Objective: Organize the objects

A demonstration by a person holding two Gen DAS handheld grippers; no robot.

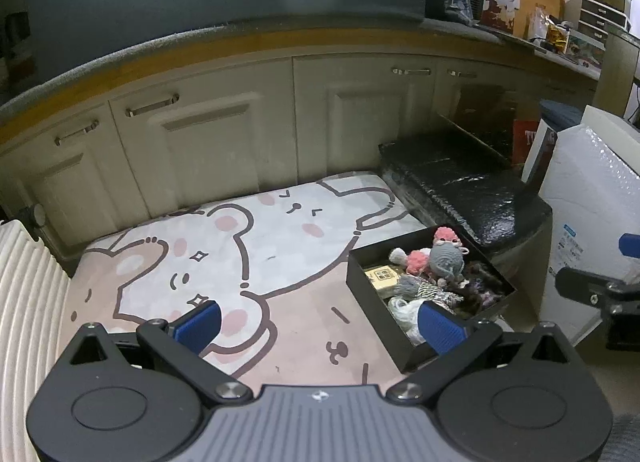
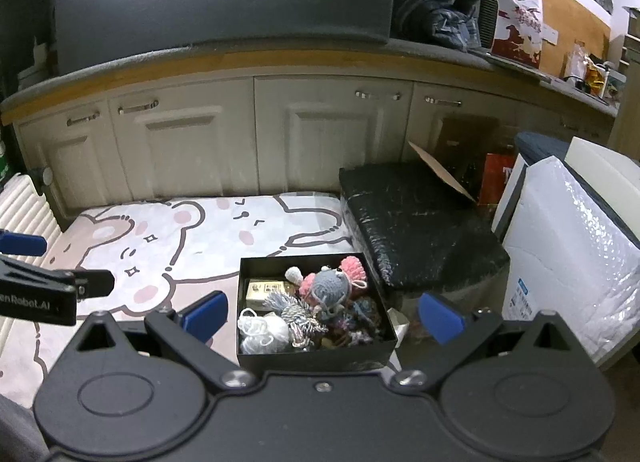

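A black open box (image 2: 312, 356) (image 1: 372, 298) sits at the right edge of a cartoon-bear mat (image 1: 224, 262) (image 2: 160, 246). It holds a grey and pink crochet toy (image 2: 330, 286) (image 1: 446, 258), white yarn (image 2: 262, 328), a striped rope toy (image 2: 300, 316) and a beige gadget (image 2: 264, 288). My right gripper (image 2: 322, 316) is open and empty, its blue pads either side of the box, just in front of it. My left gripper (image 1: 320, 326) is open and empty over the mat, left of the box.
White cabinets (image 2: 240, 142) run behind the mat under a wooden-edged counter. A black wrapped block (image 2: 416, 218) lies right of the box. A bubble-wrapped white package (image 2: 568, 254) stands at the right. A ribbed white cushion (image 1: 28, 302) lies at the left.
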